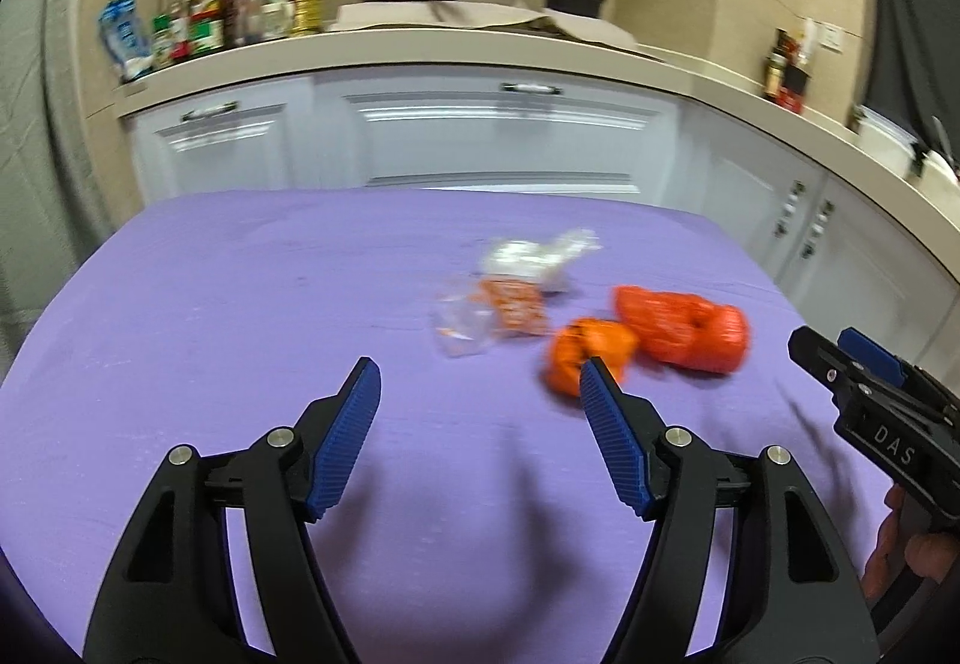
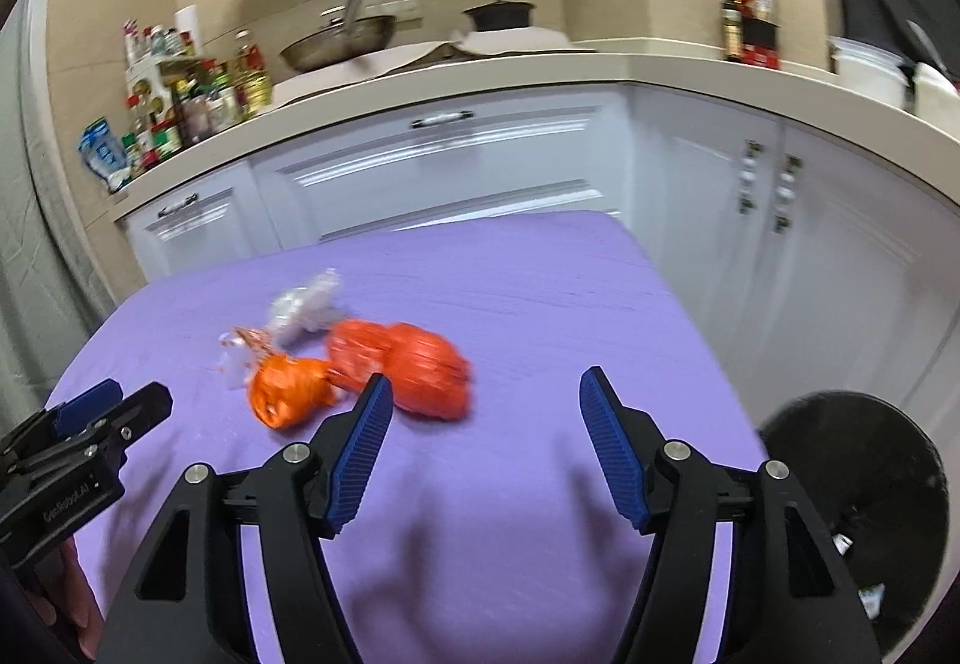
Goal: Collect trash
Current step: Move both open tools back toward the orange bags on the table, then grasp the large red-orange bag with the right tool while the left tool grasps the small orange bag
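Legible markings — two only. "DAS" in white on the black body of the right gripper (image 1: 840, 358). "GenRobot.AI" on the black body of the left gripper (image 2: 129, 400) — slightly blurred.

Purple tablecloth (image 1: 240, 304), red wrapper (image 1: 684, 328), orange wrapper (image 1: 585, 343), black bin (image 2: 864, 484), blue ribbed gripper pads (image 1: 351, 442)

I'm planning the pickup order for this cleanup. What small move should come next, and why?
Probably ease the right gripper forward and down onto the red wrapper. Both grippers are open and empty, and that wrapper lies nearest its fingers on the purple cloth. The bin stands just off the table's right edge, so the carry would be short. The left gripper could then take the orange wrapper.
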### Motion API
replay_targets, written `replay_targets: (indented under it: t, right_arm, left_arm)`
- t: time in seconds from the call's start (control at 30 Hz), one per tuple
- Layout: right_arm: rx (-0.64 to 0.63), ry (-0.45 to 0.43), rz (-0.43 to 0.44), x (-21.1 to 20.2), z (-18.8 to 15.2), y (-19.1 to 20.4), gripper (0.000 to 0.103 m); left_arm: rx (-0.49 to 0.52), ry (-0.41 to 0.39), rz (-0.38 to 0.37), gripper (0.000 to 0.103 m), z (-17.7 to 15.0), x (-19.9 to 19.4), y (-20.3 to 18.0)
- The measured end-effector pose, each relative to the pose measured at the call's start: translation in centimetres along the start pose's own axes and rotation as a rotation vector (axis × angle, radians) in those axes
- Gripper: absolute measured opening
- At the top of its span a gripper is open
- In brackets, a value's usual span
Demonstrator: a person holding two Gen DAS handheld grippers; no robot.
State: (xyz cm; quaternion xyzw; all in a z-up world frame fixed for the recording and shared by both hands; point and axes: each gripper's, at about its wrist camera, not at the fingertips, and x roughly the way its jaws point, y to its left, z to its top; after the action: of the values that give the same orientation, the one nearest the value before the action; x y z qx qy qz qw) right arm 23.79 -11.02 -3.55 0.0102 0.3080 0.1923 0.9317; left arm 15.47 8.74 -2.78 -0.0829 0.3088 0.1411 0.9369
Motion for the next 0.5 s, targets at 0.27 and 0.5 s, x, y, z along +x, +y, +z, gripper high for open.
replay_targets:
  t: [0.27,0.5]
  right_arm:
    - [-0.023,0.044,0.009,3.6,1.0,2.6,0.071]
    - [0.006,0.098,-0.011,6.4,1.4,2.6,0.074]
  left_arm:
    - [-0.062,0.016,0.044,0.069,0.4,1.2,3.9]
    - [-0.080,0.036,0.043,0.069,0.2,2.2,4.9]
